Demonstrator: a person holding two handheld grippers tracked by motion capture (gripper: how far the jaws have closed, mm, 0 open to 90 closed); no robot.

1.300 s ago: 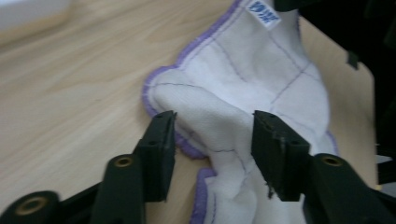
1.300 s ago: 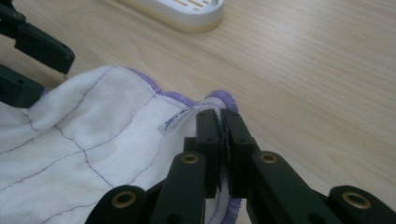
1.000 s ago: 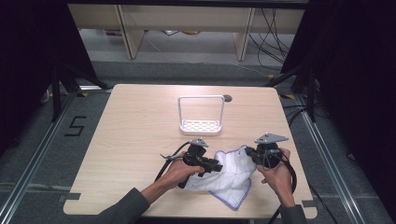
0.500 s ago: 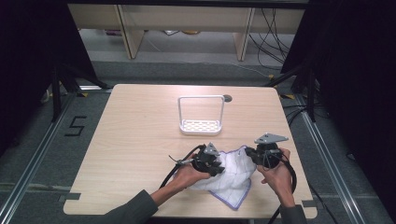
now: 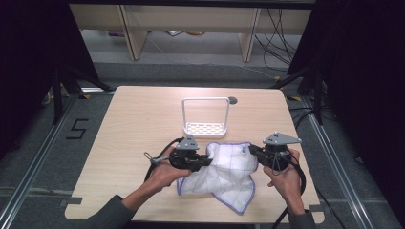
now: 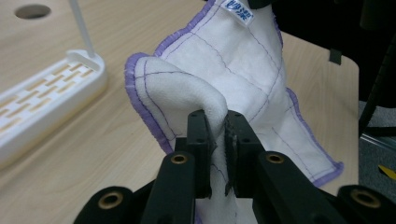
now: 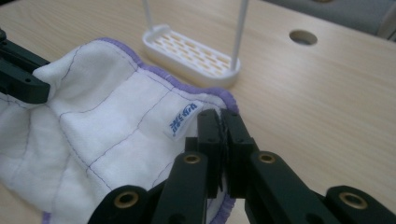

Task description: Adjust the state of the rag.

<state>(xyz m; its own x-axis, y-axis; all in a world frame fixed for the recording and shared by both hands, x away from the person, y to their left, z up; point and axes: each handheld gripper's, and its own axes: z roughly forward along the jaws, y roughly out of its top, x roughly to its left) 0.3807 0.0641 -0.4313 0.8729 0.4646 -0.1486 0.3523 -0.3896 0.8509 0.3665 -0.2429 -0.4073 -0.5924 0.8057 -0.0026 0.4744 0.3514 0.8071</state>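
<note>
Left hand-held gripper (image 6: 218,135) pinches a fold of the purple-edged white cloth (image 5: 224,167); right hand-held gripper (image 7: 223,135) apparently clamps its labelled corner.

Both grippers, L (image 5: 206,161) & R (image 5: 253,151), prob. pinching cloth (image 5: 224,171) on table (image 5: 143,119).

A small white tag (image 7: 183,120) with blue printing is sewn at the purple hem of the white cloth (image 5: 224,167); its characters are too blurred to read in either gripper view. On the grey floor left of the table (image 5: 138,114), a black "5" (image 5: 77,129) is marked beside the table's left edge.
</note>
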